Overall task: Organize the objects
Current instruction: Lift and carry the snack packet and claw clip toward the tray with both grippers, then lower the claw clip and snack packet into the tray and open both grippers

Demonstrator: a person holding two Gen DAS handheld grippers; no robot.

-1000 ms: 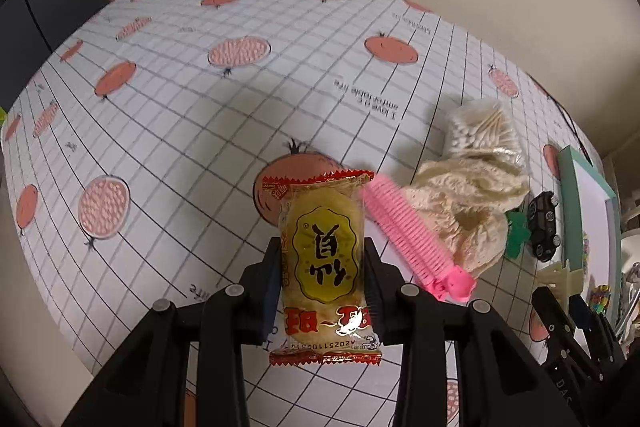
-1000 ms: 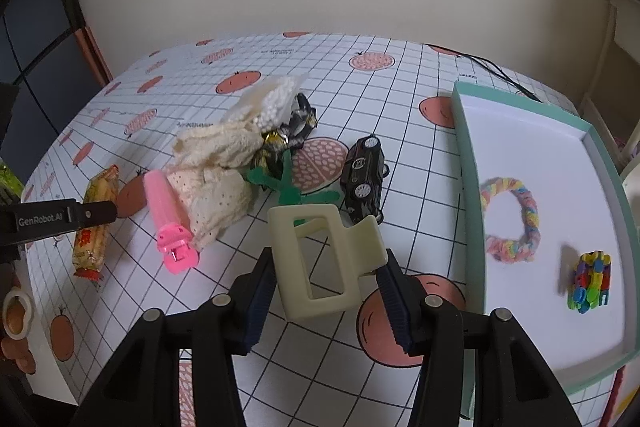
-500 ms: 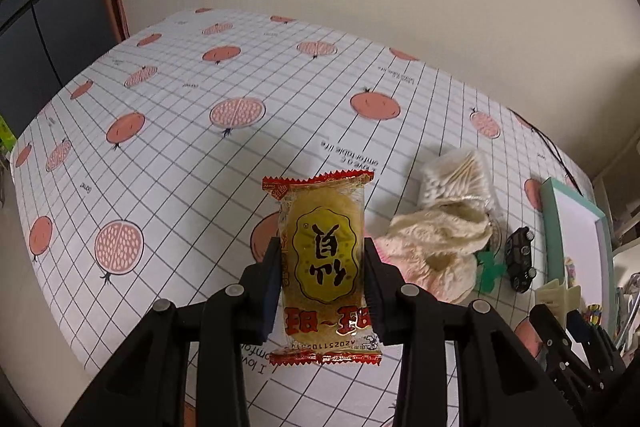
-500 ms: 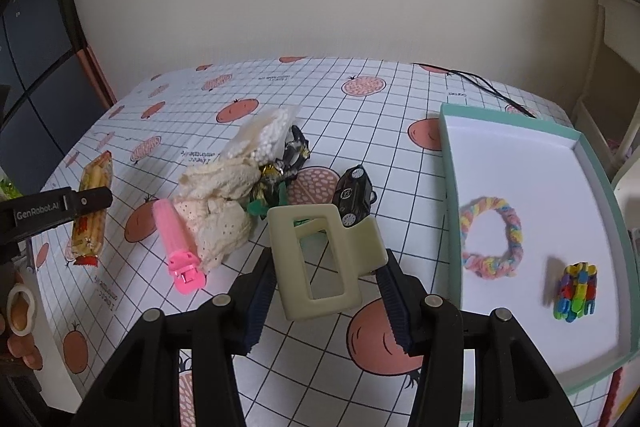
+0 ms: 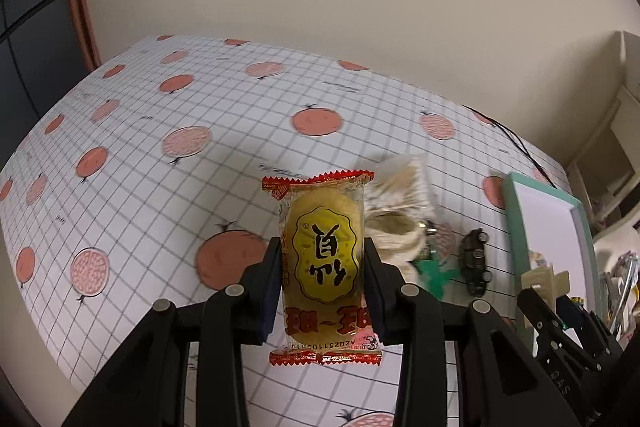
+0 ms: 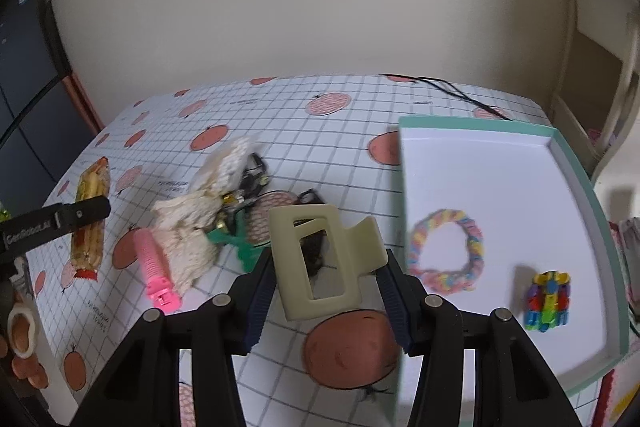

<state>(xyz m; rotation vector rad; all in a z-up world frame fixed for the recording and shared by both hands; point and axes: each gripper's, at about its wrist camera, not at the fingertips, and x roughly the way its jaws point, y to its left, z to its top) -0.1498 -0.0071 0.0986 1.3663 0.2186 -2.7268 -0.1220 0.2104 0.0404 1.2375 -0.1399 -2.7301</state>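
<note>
Left wrist view: the left gripper (image 5: 322, 279) is clamped on a yellow snack packet with red crimped ends (image 5: 323, 263), held upright between its black jaws above a white grid-pattern tablecloth printed with orange fruit (image 5: 160, 163). Beyond the packet, blurred, lie a cream knitted cloth (image 5: 394, 227), a green plastic piece (image 5: 434, 273) and a small black toy car (image 5: 475, 261), with the teal-rimmed white tray (image 5: 512, 211) at the table's right edge.

Right wrist view: the right gripper (image 6: 326, 289) grips a large cream plastic claw hair clip (image 6: 320, 259) by its sides, held above the tablecloth just left of the tray (image 6: 580, 187). Inside the tray sit a pastel rainbow braided ring (image 6: 446, 251) and, near it, a small multicoloured block toy (image 6: 548, 301). On the cloth to the left, a pink ribbed hair roller (image 6: 154, 271) lies touching the cream knitted cloth (image 6: 184, 227); a bag of cotton swabs (image 6: 232, 159) rests behind it, beside a dark tangled item too blurred to identify. The toy car is mostly hidden behind the clip. The left gripper and its packet (image 6: 90, 211) appear at far left.
</note>
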